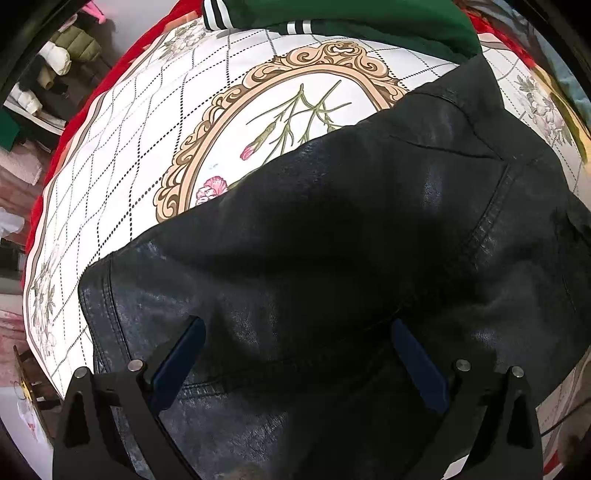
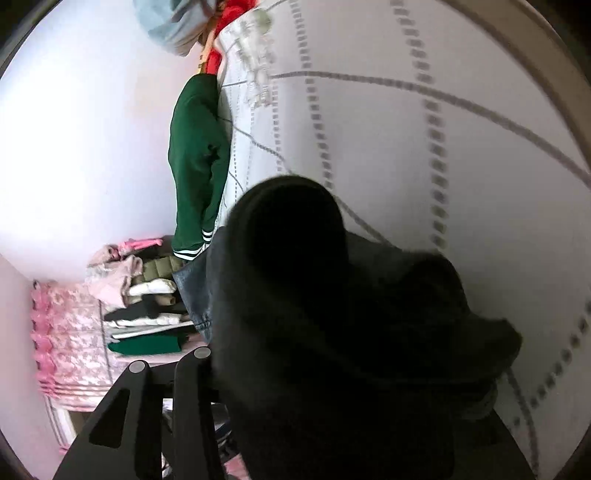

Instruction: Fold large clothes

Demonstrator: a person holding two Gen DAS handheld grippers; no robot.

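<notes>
Left wrist view: the left hand-held gripper [image 1: 297,343] hangs over a black leather jacket [image 1: 351,240], its two blue-padded fingers [image 1: 181,365] spread wide apart with nothing between them, so it is released. The jacket lies spread across the near part of a white cloth [image 1: 155,155] printed with a dotted grid and an ornate tan oval frame around pink flowers. The jacket covers the lower edge of that frame. At the far edge of the cloth lies a green garment with white stripes [image 1: 369,26], and a red fabric edge [image 1: 85,107] shows beyond the cloth on the left. Far left, a stack of folded clothes [image 1: 55,70] sits well apart from the jacket.

Right wrist view: the picture is tipped sideways and a little blurred. A bundle of black fabric [image 2: 332,314], with a round tube-like opening [image 2: 291,225] facing the camera, fills the middle and hides the fingertips of the right hand-held gripper [image 2: 258,406]. Only its black frame shows at lower left, so I cannot tell whether it is clenched on the fabric or released. A strip of the black leather jacket [image 2: 192,291] peeks out just beside the bundle. Behind it runs the white cloth [image 2: 443,147], with the green garment [image 2: 195,155] along its edge and the stack of folded clothes [image 2: 147,306] on a pink floral bedspread [image 2: 70,343].
</notes>
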